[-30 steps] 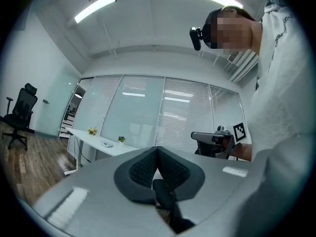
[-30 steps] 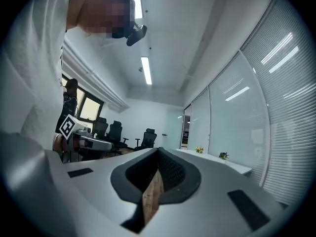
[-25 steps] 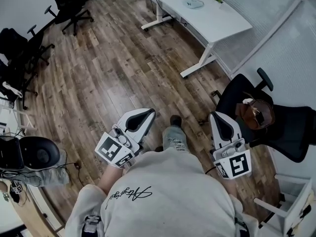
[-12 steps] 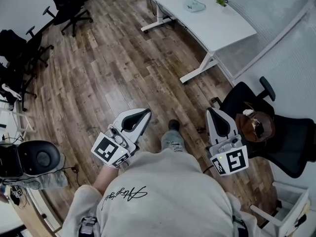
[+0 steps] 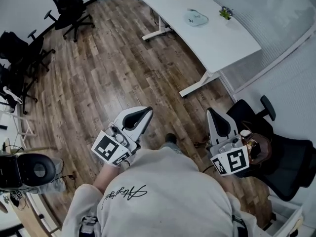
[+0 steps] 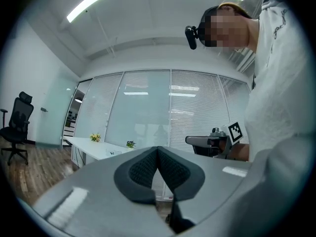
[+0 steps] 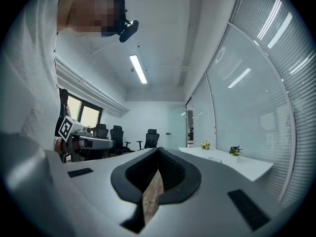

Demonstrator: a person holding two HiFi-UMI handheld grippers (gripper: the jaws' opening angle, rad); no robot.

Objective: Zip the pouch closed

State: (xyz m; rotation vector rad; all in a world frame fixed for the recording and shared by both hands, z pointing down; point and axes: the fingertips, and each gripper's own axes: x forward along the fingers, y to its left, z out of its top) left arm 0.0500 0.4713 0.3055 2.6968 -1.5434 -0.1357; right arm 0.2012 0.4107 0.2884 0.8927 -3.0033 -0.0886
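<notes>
Black office chairs stood at the far left on the wooden floor. The left claw was held out level above that floor, its jaws pressed together with nothing between them. The person's pale sweatshirt filled the lower middle. The right claw was likewise closed and empty. The pouch, a pale shape, lay on the white desk well apart from both claws, near a small plant. At the far right a black chair carried a brown bag.
</notes>
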